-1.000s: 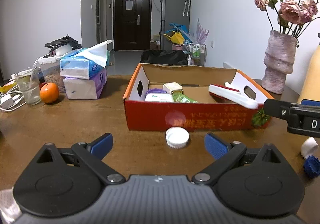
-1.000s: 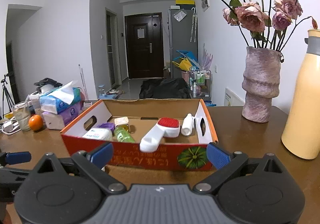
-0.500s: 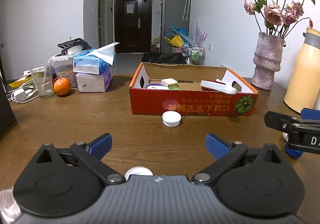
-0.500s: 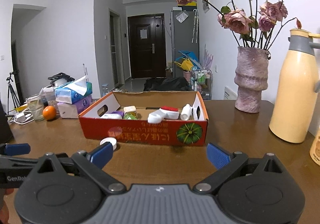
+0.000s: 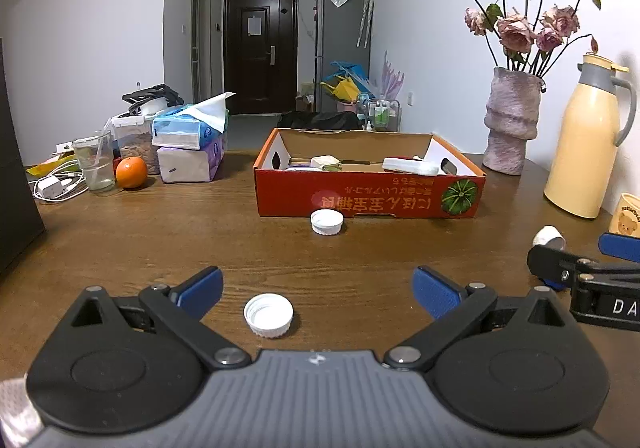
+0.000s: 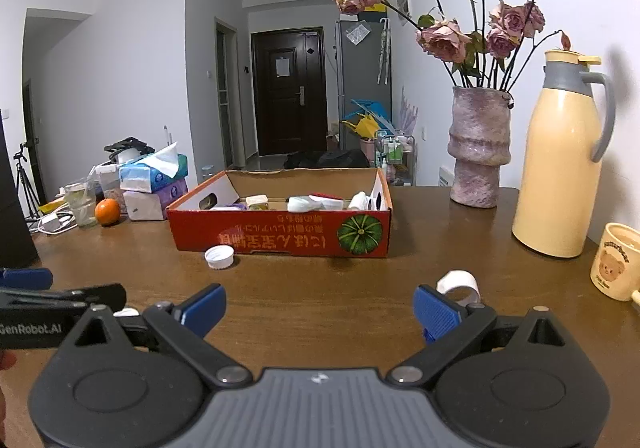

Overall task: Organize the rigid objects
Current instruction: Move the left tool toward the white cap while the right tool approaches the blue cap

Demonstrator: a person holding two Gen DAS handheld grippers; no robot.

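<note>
A red cardboard box (image 5: pixel 368 197) (image 6: pixel 280 238) holding several small items stands mid-table. One white cap (image 5: pixel 327 222) (image 6: pixel 219 257) lies just in front of it. A second white cap (image 5: pixel 268 315) lies between the open blue fingers of my left gripper (image 5: pixel 318 290), nothing gripped. My right gripper (image 6: pixel 318 308) is also open and empty, low over the table; a white ring-shaped roll (image 6: pixel 459 285) (image 5: pixel 549 237) sits just beyond its right finger. The right gripper's side shows in the left wrist view (image 5: pixel 592 276).
A yellow thermos (image 6: pixel 560 156), a pink vase of roses (image 6: pixel 480 156) and a bear mug (image 6: pixel 618 262) stand on the right. Tissue packs (image 5: pixel 192 152), an orange (image 5: pixel 131 172), a glass (image 5: pixel 95 160) and a charger cable (image 5: pixel 56 186) crowd the far left.
Both grippers have drawn back from the box toward the near table edge. The second white cap has come into view between the left fingers, and the white roll has appeared by the right finger.
</note>
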